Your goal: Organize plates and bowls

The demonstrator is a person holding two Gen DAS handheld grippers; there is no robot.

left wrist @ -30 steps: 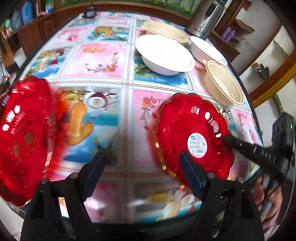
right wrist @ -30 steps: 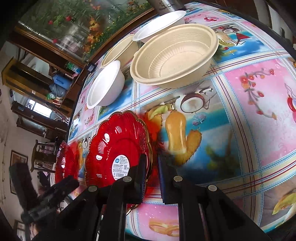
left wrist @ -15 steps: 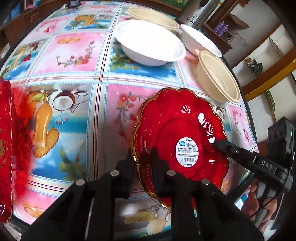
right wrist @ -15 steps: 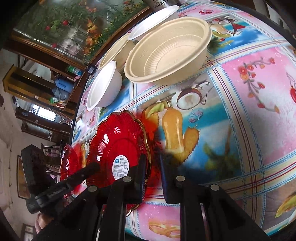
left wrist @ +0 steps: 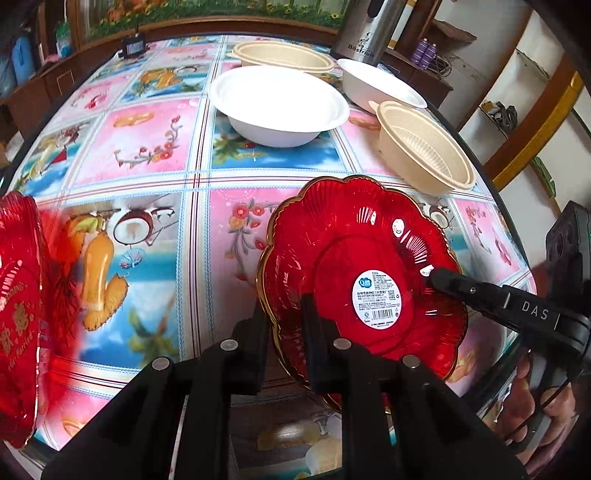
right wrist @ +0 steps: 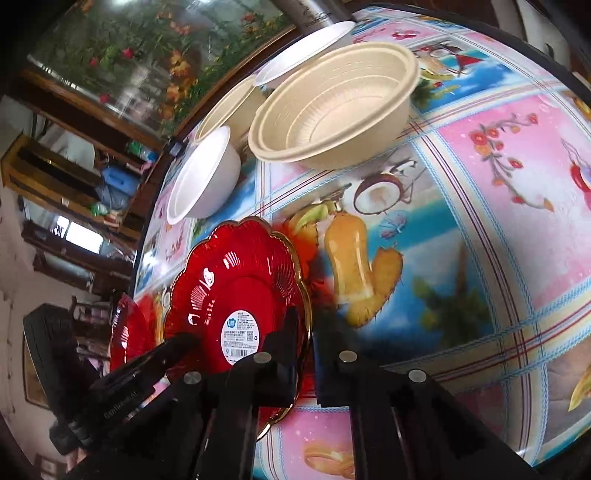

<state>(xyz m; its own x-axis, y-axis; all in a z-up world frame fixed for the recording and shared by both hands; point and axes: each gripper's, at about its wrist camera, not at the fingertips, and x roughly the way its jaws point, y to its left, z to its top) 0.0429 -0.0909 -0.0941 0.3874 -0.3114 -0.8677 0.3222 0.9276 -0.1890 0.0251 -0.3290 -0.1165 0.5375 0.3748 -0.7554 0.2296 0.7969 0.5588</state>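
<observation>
A red scalloped plate [left wrist: 369,258] with a gold rim and a white label is held tilted above the table. My left gripper [left wrist: 282,321] is shut on its near-left rim. My right gripper [right wrist: 312,328] is shut on the opposite rim of the same plate [right wrist: 236,288]; it shows in the left wrist view [left wrist: 480,291] coming in from the right. A second red plate [left wrist: 18,314] lies at the table's left edge. Two white bowls [left wrist: 277,103] [left wrist: 376,86] and two beige bowls [left wrist: 424,147] [left wrist: 280,55] stand at the far side.
The table [left wrist: 147,147] has a glossy pink and blue pictured cloth. A steel flask [left wrist: 364,33] stands at the far edge behind the bowls. A small black device [left wrist: 133,46] sits at the far left edge. Wooden furniture surrounds the table.
My left gripper moved right from the second red plate and shut on the held plate's rim. The plate rose slightly. My right gripper kept its hold.
</observation>
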